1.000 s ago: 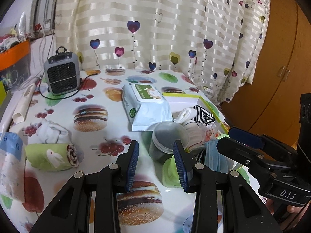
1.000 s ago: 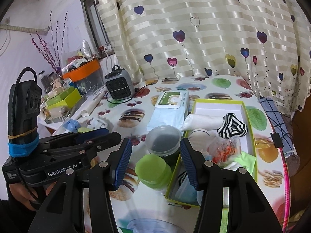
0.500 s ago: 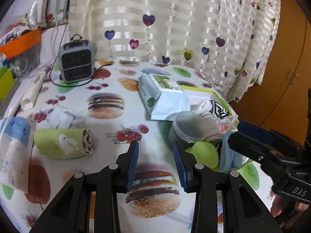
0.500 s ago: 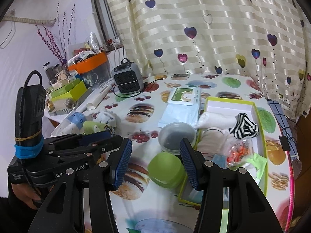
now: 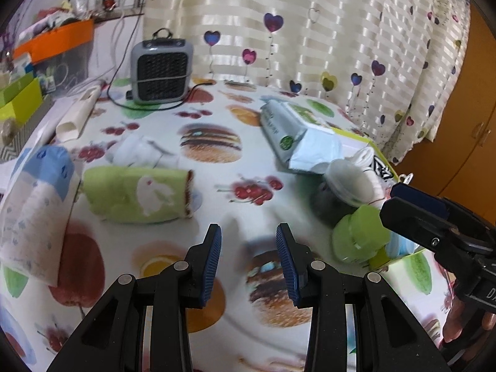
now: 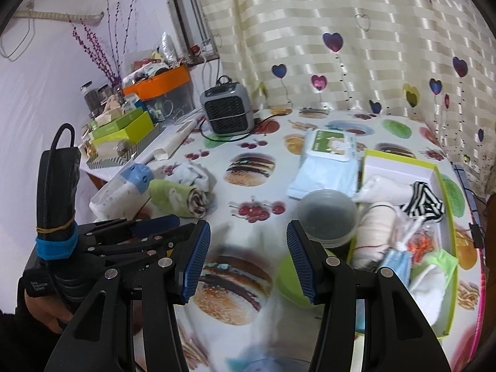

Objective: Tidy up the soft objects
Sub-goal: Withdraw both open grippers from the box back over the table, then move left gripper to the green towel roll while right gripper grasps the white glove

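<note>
green towel roll [image 5: 136,195]: 1 | wipes pack [image 5: 297,133]: 1 | heater [image 5: 161,71]: 1

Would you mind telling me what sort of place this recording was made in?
Most likely a room in someone's home. A table under a food-print oilcloth stands before a heart-patterned curtain, with a small grey heater plugged in on it and a wooden wardrobe beside it.
</note>
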Action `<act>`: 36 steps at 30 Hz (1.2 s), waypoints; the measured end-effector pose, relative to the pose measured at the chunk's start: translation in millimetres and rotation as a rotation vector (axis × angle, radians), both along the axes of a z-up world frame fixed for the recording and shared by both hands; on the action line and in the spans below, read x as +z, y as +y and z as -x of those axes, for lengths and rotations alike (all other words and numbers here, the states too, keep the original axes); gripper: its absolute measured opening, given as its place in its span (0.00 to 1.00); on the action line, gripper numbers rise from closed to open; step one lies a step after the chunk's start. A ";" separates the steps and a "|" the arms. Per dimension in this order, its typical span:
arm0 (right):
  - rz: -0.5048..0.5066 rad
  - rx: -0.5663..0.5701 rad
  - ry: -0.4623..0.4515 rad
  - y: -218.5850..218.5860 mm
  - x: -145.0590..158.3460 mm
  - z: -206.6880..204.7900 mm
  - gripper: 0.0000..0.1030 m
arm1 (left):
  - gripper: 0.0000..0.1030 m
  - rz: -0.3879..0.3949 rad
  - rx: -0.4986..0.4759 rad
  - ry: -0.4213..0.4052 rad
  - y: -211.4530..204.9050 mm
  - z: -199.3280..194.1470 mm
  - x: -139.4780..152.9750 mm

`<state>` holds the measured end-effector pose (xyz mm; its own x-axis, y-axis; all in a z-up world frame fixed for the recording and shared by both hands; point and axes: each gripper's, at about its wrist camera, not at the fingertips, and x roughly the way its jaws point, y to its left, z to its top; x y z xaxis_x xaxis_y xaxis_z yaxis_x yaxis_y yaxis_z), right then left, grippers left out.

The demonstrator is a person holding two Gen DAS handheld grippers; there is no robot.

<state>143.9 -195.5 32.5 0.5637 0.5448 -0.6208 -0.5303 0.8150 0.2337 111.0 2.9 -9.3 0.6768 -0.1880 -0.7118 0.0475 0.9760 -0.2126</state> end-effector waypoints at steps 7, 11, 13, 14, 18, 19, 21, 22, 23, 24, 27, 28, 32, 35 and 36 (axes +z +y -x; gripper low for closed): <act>0.015 0.041 0.023 25.3 -6.8 -5.3 0.51 | 0.34 0.016 0.043 0.011 23.6 8.1 -9.1; 0.022 0.068 0.027 41.6 -8.2 -9.7 0.51 | 0.34 0.023 0.079 0.009 40.3 10.3 -10.0; 0.025 0.081 0.028 49.6 -8.7 -13.5 0.51 | 0.34 0.027 0.094 0.004 46.9 11.1 -9.2; 0.027 0.088 0.029 54.7 -9.1 -15.9 0.51 | 0.34 0.028 0.100 0.001 50.0 11.5 -8.7; 0.038 0.117 0.036 75.3 -10.9 -27.4 0.51 | 0.34 0.032 0.127 -0.013 63.8 12.0 -6.0; 0.041 0.122 0.037 80.3 -11.4 -30.4 0.51 | 0.35 0.036 0.134 -0.015 67.5 12.2 -5.4; 0.039 0.137 0.033 90.4 -11.9 -36.5 0.51 | 0.34 0.045 0.146 -0.019 74.3 13.6 -4.3; 0.042 0.141 0.032 95.2 -12.5 -40.3 0.51 | 0.35 0.048 0.149 -0.021 76.5 14.2 -3.9; 0.045 0.143 0.033 98.9 -13.2 -43.8 0.51 | 0.35 0.050 0.153 -0.022 79.1 14.7 -3.3; 0.042 0.145 0.039 103.8 -14.3 -49.4 0.51 | 0.35 0.051 0.156 -0.024 80.6 15.3 -2.9; 0.030 0.151 0.057 114.1 -17.8 -63.1 0.51 | 0.35 0.053 0.164 -0.027 87.3 15.6 -2.5; 0.031 0.153 0.057 116.6 -18.1 -65.9 0.51 | 0.35 0.054 0.167 -0.028 88.9 16.1 -2.7; 0.036 0.164 0.078 131.2 -24.5 -83.2 0.51 | 0.35 0.057 0.179 -0.031 96.0 15.2 -2.7; 0.044 0.170 0.090 141.9 -30.1 -93.8 0.51 | 0.35 0.050 0.189 -0.037 100.2 14.4 -0.8; 0.045 0.178 0.096 146.6 -32.7 -97.6 0.51 | 0.35 0.048 0.195 -0.040 102.2 13.9 -0.1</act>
